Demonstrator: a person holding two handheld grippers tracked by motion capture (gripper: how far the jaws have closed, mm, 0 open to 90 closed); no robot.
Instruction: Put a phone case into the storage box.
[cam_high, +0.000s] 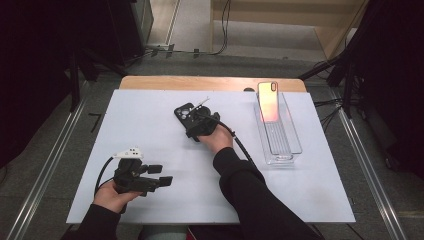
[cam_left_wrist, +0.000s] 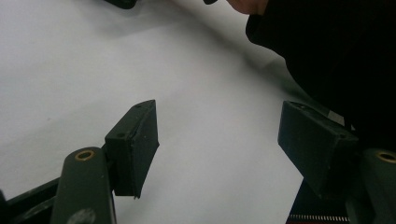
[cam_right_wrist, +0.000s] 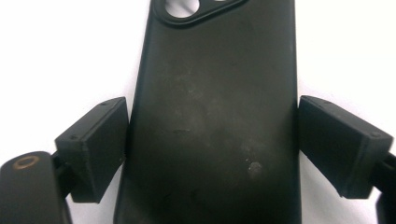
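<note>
The black phone case (cam_right_wrist: 212, 116) lies closest to the lens in the right gripper view, back side up on the white table sheet (cam_right_wrist: 56, 56), its camera cut-out at the far end. It sits squarely between the two jaws of the right gripper (cam_right_wrist: 212, 140): one pad stands flush against each long edge of the case, about midway along its length, and the case runs straight out between them. The pads meet the edges with no gap to be seen, so the jaws are clamped across the width of the case.

In the high view the right gripper (cam_high: 200, 122) rests near the middle of the table, with the case (cam_high: 184, 113) reaching out from under it toward the far side. To its right, well apart, stands a clear plastic bin (cam_high: 292, 145) with a phone (cam_high: 268, 101) that has a shiny orange-pink back leaning in its far end.

The left gripper (cam_high: 159, 175) hovers near the front left of the sheet, well apart from the case. In the left gripper view its jaws stand wide, with only bare white sheet (cam_left_wrist: 210, 140) between them, and a dark sleeve (cam_left_wrist: 336, 51) fills the upper right corner.
</note>
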